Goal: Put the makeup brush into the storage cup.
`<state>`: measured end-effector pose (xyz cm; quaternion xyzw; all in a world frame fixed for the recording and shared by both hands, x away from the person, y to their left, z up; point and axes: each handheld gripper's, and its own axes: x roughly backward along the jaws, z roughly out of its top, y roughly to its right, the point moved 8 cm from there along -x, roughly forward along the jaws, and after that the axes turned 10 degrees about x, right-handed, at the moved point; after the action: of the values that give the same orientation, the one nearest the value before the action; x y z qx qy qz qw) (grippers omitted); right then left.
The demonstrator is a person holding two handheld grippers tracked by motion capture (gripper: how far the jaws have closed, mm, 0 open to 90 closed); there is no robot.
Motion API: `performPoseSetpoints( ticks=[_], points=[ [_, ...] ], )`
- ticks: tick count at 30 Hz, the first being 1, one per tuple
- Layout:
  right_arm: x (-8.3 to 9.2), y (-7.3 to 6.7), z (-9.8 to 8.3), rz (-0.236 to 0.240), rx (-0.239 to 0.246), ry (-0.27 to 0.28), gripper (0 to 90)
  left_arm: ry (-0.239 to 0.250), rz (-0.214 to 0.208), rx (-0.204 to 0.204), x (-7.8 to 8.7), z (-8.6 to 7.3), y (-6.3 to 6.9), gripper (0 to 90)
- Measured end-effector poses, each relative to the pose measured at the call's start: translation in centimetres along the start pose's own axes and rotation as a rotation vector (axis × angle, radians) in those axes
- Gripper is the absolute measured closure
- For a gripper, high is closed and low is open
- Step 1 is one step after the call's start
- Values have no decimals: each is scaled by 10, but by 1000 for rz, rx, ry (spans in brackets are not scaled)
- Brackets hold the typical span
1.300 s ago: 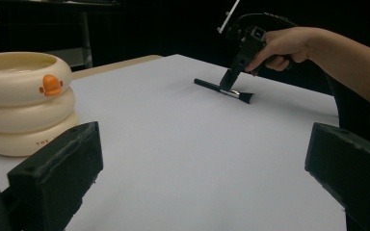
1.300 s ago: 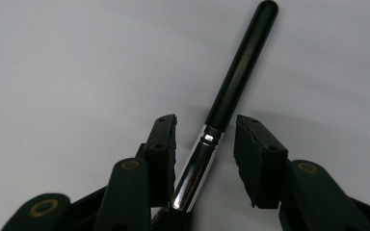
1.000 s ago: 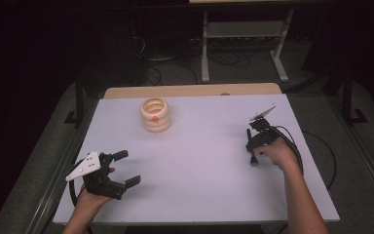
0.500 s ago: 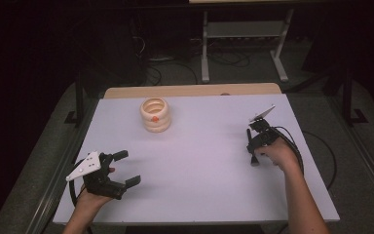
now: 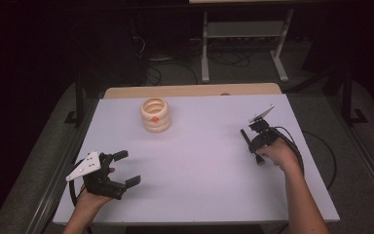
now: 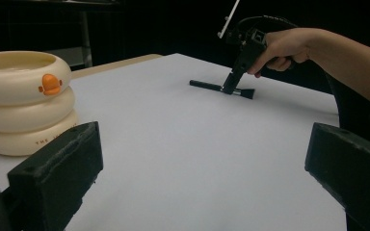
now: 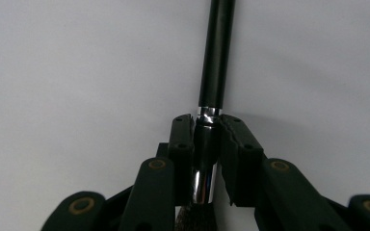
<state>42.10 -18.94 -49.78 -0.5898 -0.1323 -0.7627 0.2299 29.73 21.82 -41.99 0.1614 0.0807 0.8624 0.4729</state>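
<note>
brush [image 7: 215, 67] lies flat on the matte white table [image 5: 199, 161] at its right side, right gripper [image 7: 207, 134] clamped on the shiny metal ferrule, jaws having just closed. slim, smooth, round black handle may roll or pivot out on lifting. left gripper [image 5: 126, 168] hangs open and empty, well apart.

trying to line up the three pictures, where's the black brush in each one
High view: the black brush lies on the white table at the right, under the right gripper.
Left gripper view: upper middle, lying flat, that gripper's tip on it.
Right gripper view: centre, handle running up, metal collar clamped between the jaws, which have just been closing.
Shared landmark: the white table.
</note>
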Motion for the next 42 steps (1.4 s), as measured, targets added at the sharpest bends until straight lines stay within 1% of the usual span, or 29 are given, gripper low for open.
performPoseSetpoints(
  ticks=[7,9,11,15,17,18,20,21,24,25,26,32,33,34,36,38,39,41,42],
  points=[
    [-1,-1,0,-22,20,-5,768,-7,2,-4,0,0,0,0],
    [0,-1,0,-17,26,-2,769,-3,1,-1,0,0,0,0],
    [0,-1,0,-11,21,1,769,-3,1,-3,0,0,0,0],
    [1,1,0,-14,34,9,770,-2,0,-3,0,0,0,0],
    [3,1,0,-3,53,22,771,-1,-1,-1,0,0,0,0],
    [4,1,0,0,52,27,771,-6,0,-5,0,0,0,0],
    [7,0,1,17,66,50,771,-7,-2,-3,0,0,0,0],
    [7,0,1,17,66,50,771,-9,-2,-4,0,-1,0,0],
    [12,-4,2,43,88,72,771,-12,-2,-8,0,-1,0,0],
    [12,-4,2,43,88,72,771,-13,-3,-8,-1,-1,0,0],
    [13,-6,3,47,101,83,771,-13,-4,-8,-1,-1,0,0],
    [18,-12,3,72,164,102,771,-23,-11,-6,-3,-1,0,0],
    [19,-13,3,73,174,105,771,-29,-10,-11,-3,0,-1,0],
    [20,-15,4,81,194,113,771,-36,-9,-13,-3,0,-1,0],
    [22,-17,4,90,209,118,772,-51,-1,-21,-4,0,-2,0],
    [24,-20,4,88,232,121,772,-48,-5,-16,-5,2,-4,0],
    [24,-21,4,95,247,124,772,-48,-3,-14,-6,4,-4,0],
    [25,-23,5,95,260,129,772,-45,-1,-14,-6,7,-6,0],
    [26,-25,5,99,271,128,772,-35,-3,-12,-7,10,-6,0]
  ],
)
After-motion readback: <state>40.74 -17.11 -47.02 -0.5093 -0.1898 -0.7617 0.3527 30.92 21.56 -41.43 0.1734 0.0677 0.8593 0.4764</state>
